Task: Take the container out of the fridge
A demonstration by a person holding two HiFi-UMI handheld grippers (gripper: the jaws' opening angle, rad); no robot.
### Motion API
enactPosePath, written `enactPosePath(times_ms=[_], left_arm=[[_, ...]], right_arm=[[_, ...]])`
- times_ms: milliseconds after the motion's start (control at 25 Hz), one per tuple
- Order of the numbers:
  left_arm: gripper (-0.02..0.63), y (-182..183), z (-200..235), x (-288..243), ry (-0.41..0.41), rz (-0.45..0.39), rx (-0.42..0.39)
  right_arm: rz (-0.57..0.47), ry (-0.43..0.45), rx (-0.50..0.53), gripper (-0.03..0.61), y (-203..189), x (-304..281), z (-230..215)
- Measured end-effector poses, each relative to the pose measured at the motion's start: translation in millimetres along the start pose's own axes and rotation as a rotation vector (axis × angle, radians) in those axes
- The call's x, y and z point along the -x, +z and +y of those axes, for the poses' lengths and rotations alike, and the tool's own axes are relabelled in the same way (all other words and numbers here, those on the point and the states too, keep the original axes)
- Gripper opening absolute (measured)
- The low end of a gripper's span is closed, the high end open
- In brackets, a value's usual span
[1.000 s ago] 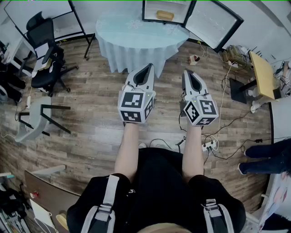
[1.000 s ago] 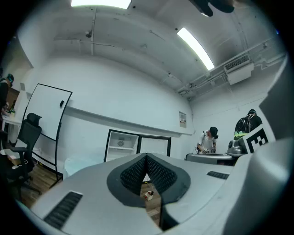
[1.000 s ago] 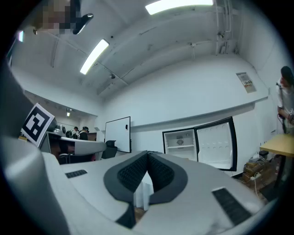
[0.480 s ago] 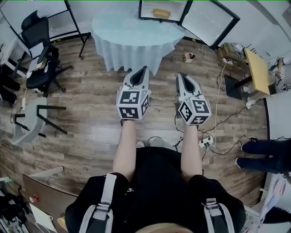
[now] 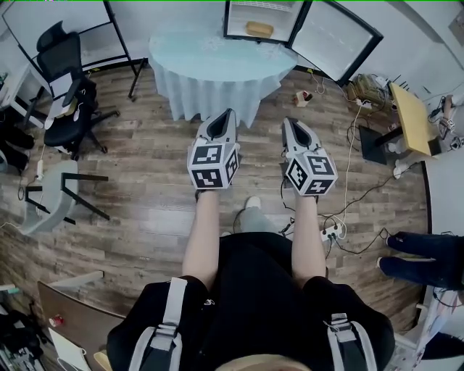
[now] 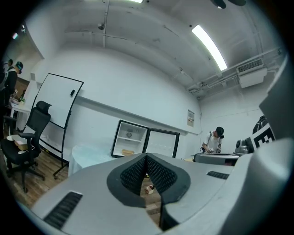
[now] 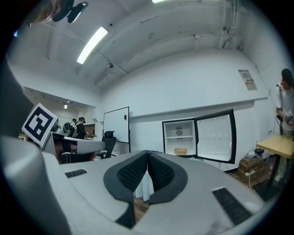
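Well ahead of the L gripper (image 5: 225,114), clenched & empty: table (image 5: 217,69), then the container (image 5: 259,29) in the open fridge (image 5: 227,20). R gripper (image 5: 292,123) clenched too, empty. Vs a sec ago, table's nearer, foot (image 5: 251,204) fwd: prob. still approaching, no reach yet.

The container (image 5: 260,29) lies in the fridge (image 5: 237,16), behind the table (image 5: 210,61); a chair (image 5: 67,81) stands left.

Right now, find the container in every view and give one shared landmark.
Head view: container at top centre, inside the fridge.
Left gripper view: just left of centre.
Right gripper view: just right of centre.
Landmark: the open door, right of the container in all three.
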State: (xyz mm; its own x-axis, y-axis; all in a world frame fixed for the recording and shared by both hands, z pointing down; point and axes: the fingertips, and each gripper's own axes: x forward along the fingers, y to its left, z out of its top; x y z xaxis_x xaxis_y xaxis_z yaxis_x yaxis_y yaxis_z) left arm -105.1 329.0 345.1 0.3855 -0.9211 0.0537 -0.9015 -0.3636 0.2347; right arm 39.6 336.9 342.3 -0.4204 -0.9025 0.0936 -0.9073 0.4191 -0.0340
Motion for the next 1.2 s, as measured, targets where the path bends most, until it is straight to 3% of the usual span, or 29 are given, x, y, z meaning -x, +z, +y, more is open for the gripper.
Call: enactPosePath(times_ms=[440, 760, 880, 1200], left_arm=[[0.014, 29.3, 29.7, -56.3, 0.01, -0.024, -0.049], [0.014, 39.8, 58.0, -178.3, 0.016, -0.069, -0.015], [0.014, 32.0, 67.7, -228.2, 0.025, -0.037, 0.018], [0.014, 11.1, 99.8, -348.5, 0.05, 0.089, -0.005]], right_arm=[[-0.058, 0.042, -0.004, 0.008, 24.5, -74.1, -23.5], [-0.064, 0.061, 0.006, 0.008, 27.5, -177.0, -103.1], [-0.029, 0.063, -0.033, 0.008, 19.6, -219.6, -135.9], [0.029, 0.128, -0.135, 0.008, -1.8, -342.7, -188.1]])
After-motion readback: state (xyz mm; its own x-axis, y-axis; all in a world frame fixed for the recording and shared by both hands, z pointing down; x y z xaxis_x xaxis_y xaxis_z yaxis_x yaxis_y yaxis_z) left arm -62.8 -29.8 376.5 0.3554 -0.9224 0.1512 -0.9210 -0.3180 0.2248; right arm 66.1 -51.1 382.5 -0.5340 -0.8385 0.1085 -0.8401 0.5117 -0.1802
